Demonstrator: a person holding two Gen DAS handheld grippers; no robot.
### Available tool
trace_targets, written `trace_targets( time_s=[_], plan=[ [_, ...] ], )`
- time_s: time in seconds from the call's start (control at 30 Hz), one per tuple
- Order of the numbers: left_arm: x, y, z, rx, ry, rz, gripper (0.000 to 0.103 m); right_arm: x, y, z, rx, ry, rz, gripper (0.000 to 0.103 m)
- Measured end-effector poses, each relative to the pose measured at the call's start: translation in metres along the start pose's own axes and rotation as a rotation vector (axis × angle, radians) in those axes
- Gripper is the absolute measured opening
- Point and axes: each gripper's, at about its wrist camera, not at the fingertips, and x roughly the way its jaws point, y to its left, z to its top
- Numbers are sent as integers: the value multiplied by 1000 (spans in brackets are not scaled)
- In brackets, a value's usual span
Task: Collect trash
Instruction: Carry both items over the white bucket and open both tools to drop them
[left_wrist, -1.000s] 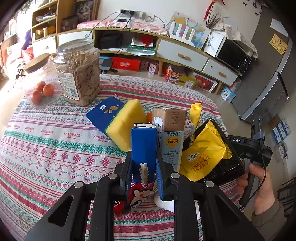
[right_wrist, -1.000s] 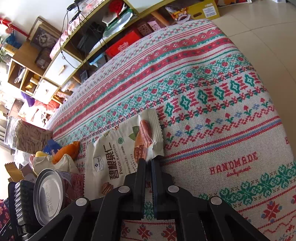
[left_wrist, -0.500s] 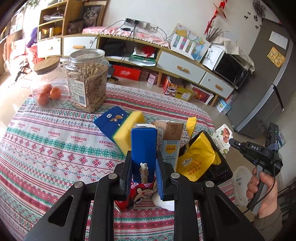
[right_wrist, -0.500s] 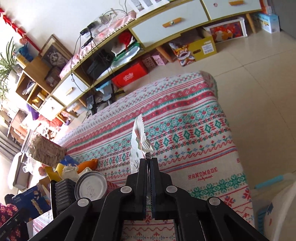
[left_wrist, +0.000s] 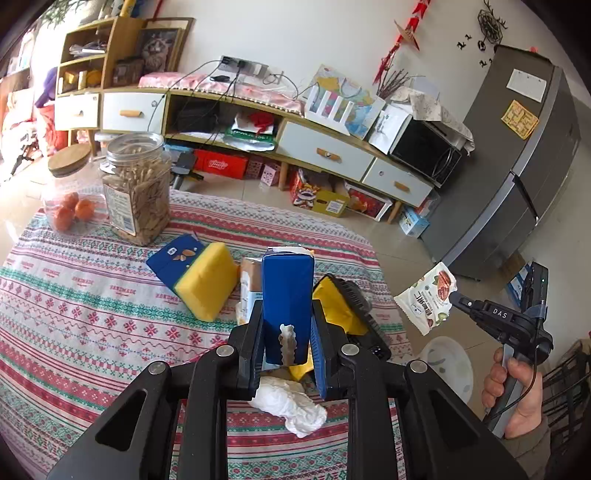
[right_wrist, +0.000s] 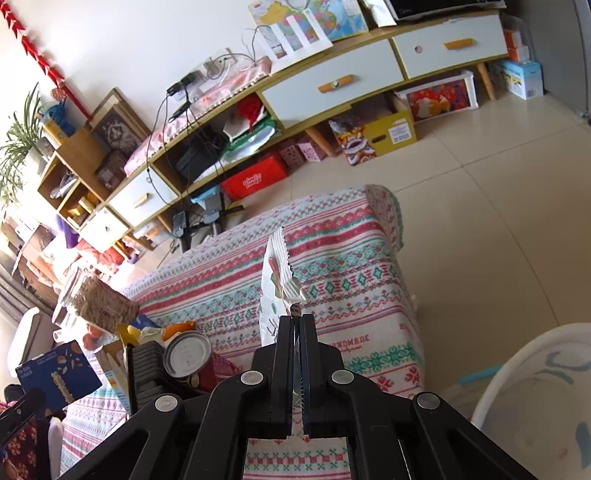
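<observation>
My left gripper (left_wrist: 287, 325) is shut on a tall blue carton (left_wrist: 288, 291) and holds it upright above the patterned tablecloth (left_wrist: 74, 295). The same carton (right_wrist: 55, 373) shows at the far left of the right wrist view. My right gripper (right_wrist: 296, 321) is shut on the edge of a white pecan snack wrapper (right_wrist: 275, 280). In the left wrist view that wrapper (left_wrist: 428, 299) hangs in the air beyond the table's right edge, pinched by the right gripper (left_wrist: 456, 297). A white bin (left_wrist: 448, 363) stands on the floor below it, and its rim (right_wrist: 535, 387) is at the lower right.
On the table lie a yellow sponge (left_wrist: 207, 284), a blue pack (left_wrist: 173, 256), a crumpled tissue (left_wrist: 291, 400), a brown-topped carton (left_wrist: 251, 284) and a black tray (left_wrist: 364, 314) with a yellow bag. A biscuit jar (left_wrist: 136, 192) and a jar of oranges (left_wrist: 68, 195) stand at the far left. A silver-lidded can (right_wrist: 186, 354) sits beside the tray.
My right gripper has lifted the wrapper off the cloth and carried it out past the table's right edge, over the bin. My left gripper has risen with the blue carton.
</observation>
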Motion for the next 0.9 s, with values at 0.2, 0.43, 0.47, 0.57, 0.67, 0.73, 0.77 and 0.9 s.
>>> trace_targets(
  time_s=[0.2, 0.43, 0.47, 0.57, 0.67, 0.73, 0.77, 0.9],
  plan=[
    [5, -49, -15, 26, 36, -128, 23, -43, -20, -3, -4, -43, -25, 2],
    [34, -139, -37, 175, 110, -217, 23, -92, -62, -2, 57, -81, -30, 2],
    [39, -151, -42, 190, 123, -229, 23, -97, -67, -2, 62, -88, -36, 2],
    [63, -182, -58, 231, 179, -248, 23, -113, -79, -4, 61, -110, -95, 2],
    [91, -208, -73, 235, 251, -290, 23, -123, -86, -7, 11, -127, -243, 2],
    [109, -226, -83, 227, 290, -330, 23, -120, -93, -8, -9, -106, -314, 2],
    [118, -236, -88, 224, 307, -348, 23, -116, -99, -10, -7, -85, -331, 2],
    [152, -271, -116, 242, 366, -348, 23, -93, -120, -14, -12, 24, -385, 2]
  ],
)
